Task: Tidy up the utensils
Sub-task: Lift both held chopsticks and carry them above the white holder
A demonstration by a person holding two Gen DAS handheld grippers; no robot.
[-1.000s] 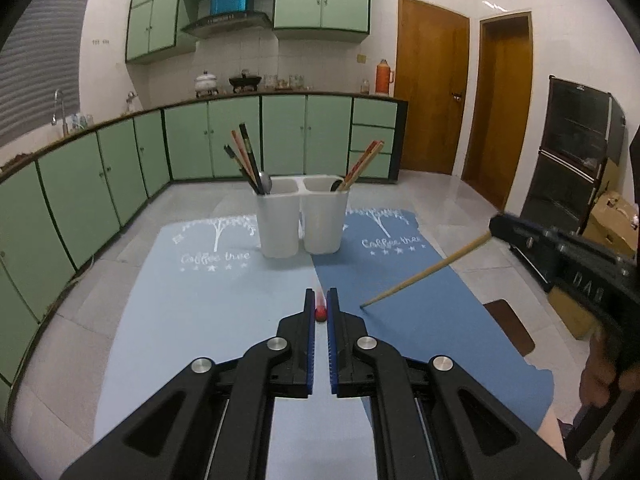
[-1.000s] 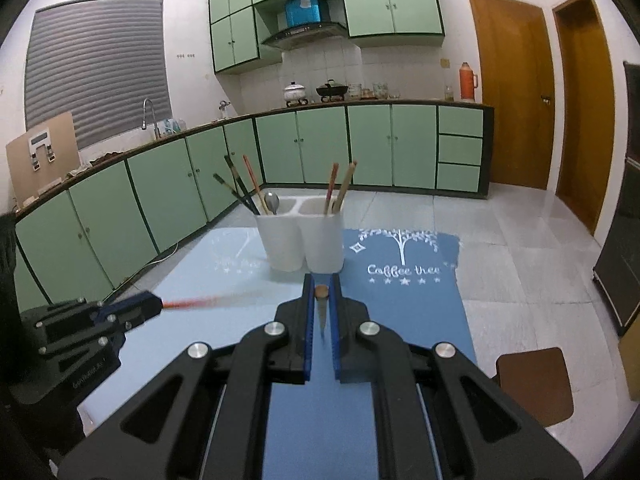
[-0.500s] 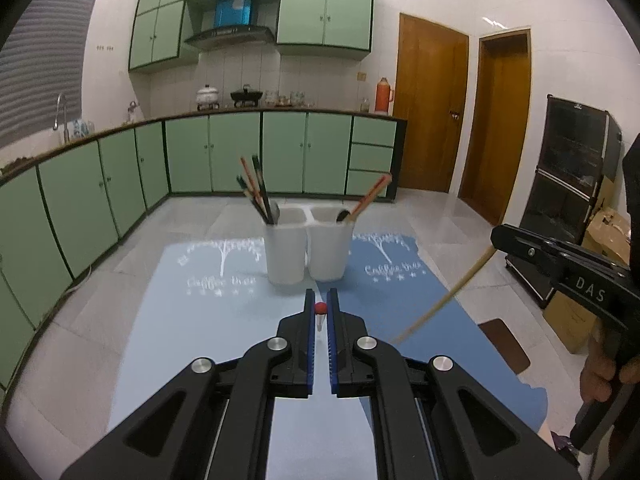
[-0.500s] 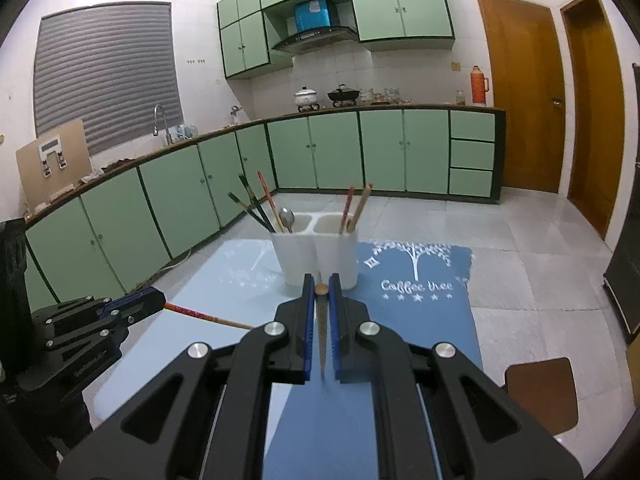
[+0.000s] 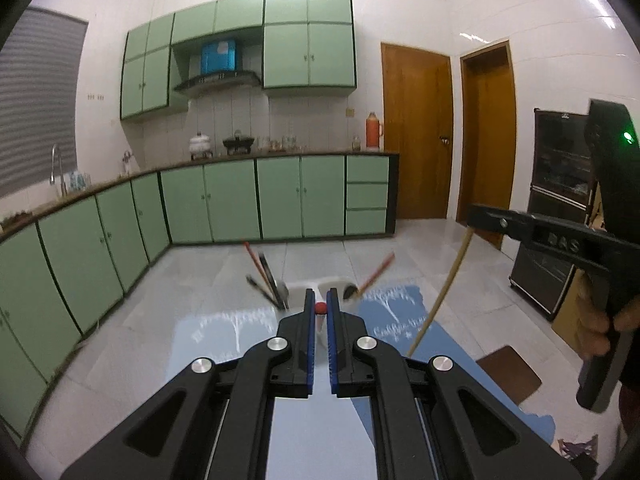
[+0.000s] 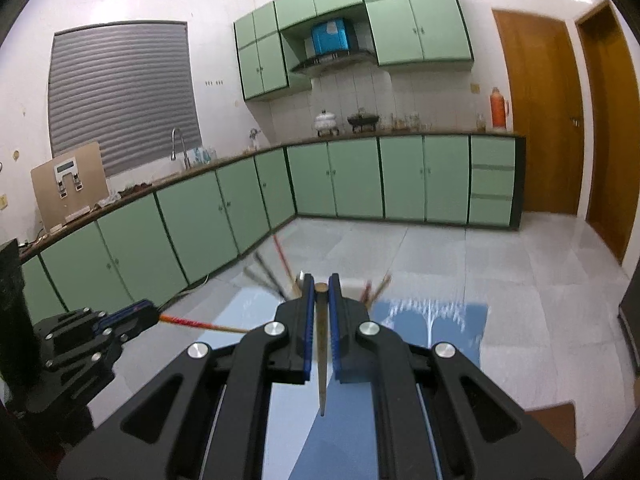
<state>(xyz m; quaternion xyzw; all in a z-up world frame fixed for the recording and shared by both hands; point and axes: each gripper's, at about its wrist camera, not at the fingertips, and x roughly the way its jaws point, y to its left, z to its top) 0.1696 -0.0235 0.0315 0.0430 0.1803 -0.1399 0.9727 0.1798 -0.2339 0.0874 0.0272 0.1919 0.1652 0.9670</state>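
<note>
Left gripper [image 5: 321, 308]: jaws nearly closed on red-tipped chopstick [image 6: 188, 321]. Right gripper [image 6: 321, 286]: clamped on pale wooden chopstick [image 5: 444, 292], tip hanging down. White twin-cup utensil holder [image 5: 316, 286] just ahead (blurred). Risk: long sticks swing, clip standing utensils, topple holder or miss cup.

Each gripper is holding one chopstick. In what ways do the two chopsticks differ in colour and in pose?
The left gripper holds a red-ended chopstick that sticks out roughly level. The right gripper holds a plain tan chopstick that hangs steeply downward, tip lowest. Both are thin sticks clamped near one end between shut jaws, above the blue mat.
</note>
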